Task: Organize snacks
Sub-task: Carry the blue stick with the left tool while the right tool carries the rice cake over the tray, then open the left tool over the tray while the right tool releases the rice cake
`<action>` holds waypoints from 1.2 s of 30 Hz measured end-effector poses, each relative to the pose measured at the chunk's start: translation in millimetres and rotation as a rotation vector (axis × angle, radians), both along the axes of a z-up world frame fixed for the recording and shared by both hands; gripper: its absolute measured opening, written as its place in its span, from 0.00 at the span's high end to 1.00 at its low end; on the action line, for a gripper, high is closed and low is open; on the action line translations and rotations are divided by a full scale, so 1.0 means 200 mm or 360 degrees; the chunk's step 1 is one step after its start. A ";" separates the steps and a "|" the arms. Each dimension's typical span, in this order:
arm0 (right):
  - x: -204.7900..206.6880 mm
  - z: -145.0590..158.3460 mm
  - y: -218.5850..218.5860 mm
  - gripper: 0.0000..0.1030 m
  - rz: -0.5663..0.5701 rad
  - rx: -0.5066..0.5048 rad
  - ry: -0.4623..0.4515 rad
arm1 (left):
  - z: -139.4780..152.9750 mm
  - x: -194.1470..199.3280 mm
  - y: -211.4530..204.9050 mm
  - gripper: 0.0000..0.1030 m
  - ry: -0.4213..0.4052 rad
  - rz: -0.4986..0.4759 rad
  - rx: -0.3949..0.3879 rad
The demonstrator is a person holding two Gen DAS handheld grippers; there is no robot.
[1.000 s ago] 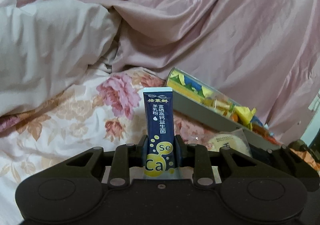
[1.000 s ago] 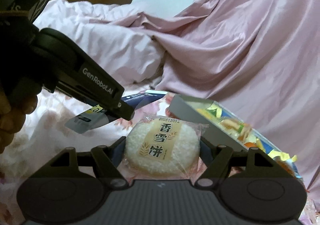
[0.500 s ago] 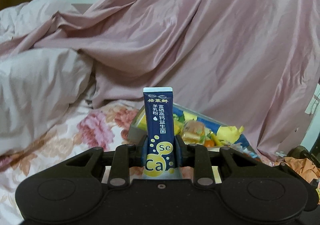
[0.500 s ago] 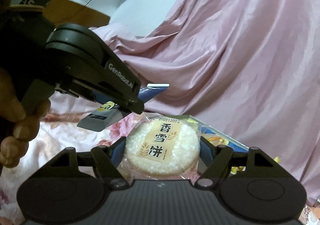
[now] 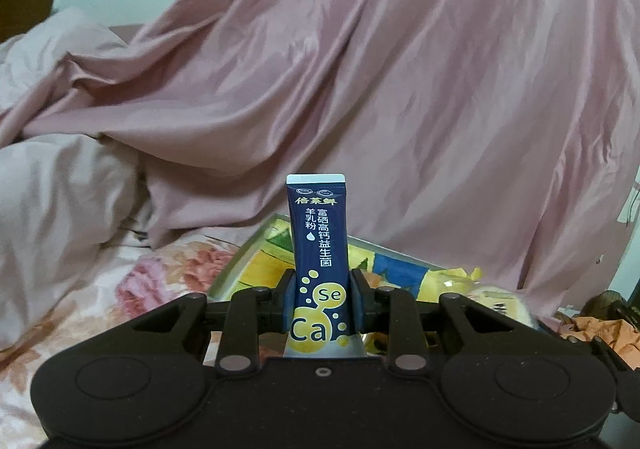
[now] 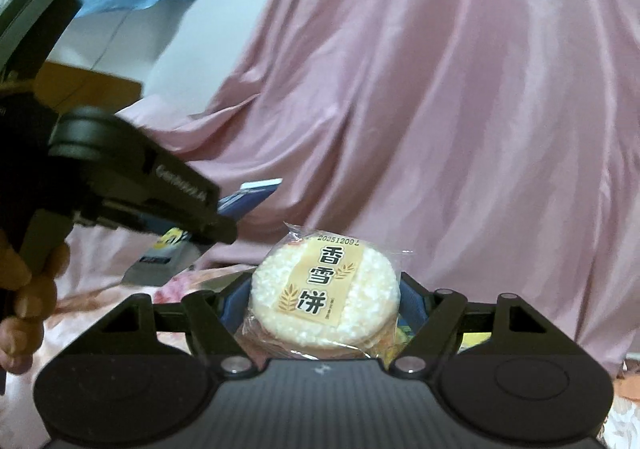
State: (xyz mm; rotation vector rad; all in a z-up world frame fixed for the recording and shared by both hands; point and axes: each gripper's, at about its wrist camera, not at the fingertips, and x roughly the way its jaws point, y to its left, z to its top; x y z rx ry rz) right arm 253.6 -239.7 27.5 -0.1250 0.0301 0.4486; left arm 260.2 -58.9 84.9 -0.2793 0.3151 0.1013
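Left wrist view: the left claw [image 5: 320, 299] pinches a navy sachet [image 5: 319, 245] upright, snack box [image 5: 256, 261] just behind at 12 o'clock. Right wrist view: the right claw [image 6: 324, 301] clasps a rice cracker [image 6: 325, 295]; lower each flat into the box, releasing only once settled

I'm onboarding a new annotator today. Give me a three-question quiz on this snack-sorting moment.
1. True or false: the left gripper holds the dark blue sachet upright.
2. What does the right gripper hold? A) wrapped round rice cracker B) banana C) can
3. What lies behind the sachet in the left wrist view?

Key: 1 true. 2 A. 3 an open snack box of colourful wrapped snacks.
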 end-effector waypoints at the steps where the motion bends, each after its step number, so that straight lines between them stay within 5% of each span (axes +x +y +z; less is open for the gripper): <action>1: 0.03 0.00 -0.02 0.24 -0.0023 0.0017 0.0013 | 0.00 0.04 -0.01 0.72 0.0014 -0.0013 -0.0004; 10: 0.33 -0.04 -0.18 0.24 -0.0211 0.0201 0.0159 | -0.02 0.36 -0.17 0.72 0.0053 -0.0164 0.0130; 18: 0.56 -0.10 -0.26 0.24 -0.0293 0.0296 0.0223 | -0.04 0.58 -0.18 0.72 0.0106 -0.0165 0.0097; 36: 0.66 -0.16 -0.28 0.24 -0.0330 0.0302 0.0344 | -0.17 0.73 -0.33 0.72 0.0184 -0.0303 0.0093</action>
